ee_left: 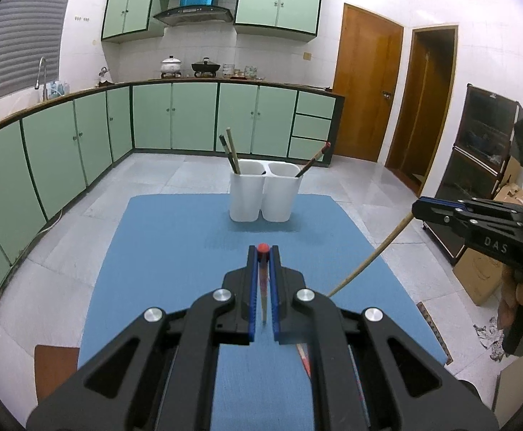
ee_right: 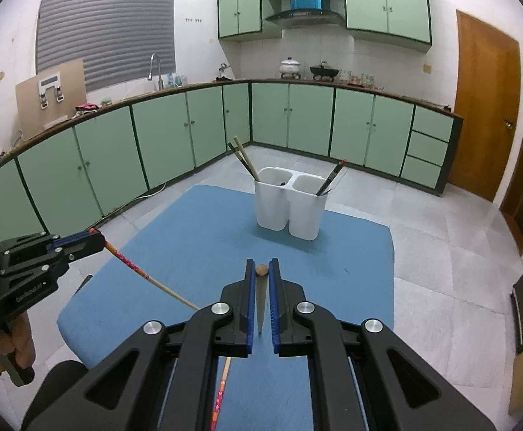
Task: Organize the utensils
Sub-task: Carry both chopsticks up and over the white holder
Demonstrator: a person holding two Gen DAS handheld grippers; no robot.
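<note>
My left gripper [ee_left: 264,251] is shut on a red-patterned chopstick [ee_left: 262,280], whose red end pokes out past the fingertips. My right gripper [ee_right: 261,264] is shut on a plain wooden chopstick [ee_right: 261,301]. Each gripper shows in the other's view, raised above the blue mat [ee_left: 175,251]: the right gripper [ee_left: 415,208] with its pale stick [ee_left: 369,255], the left gripper [ee_right: 99,239] with its red stick [ee_right: 142,273]. A white two-compartment holder [ee_left: 265,194] stands at the mat's far end. Chopsticks lean in both of its compartments. Another red chopstick [ee_right: 221,391] lies on the mat under my grippers.
Green floor cabinets [ee_left: 193,118] run along the back and left walls. A black cabinet [ee_left: 477,165] and cardboard boxes [ee_left: 477,276] stand to the right. A brown board [ee_left: 56,370] sits by the mat's near left corner. Grey tiled floor surrounds the table.
</note>
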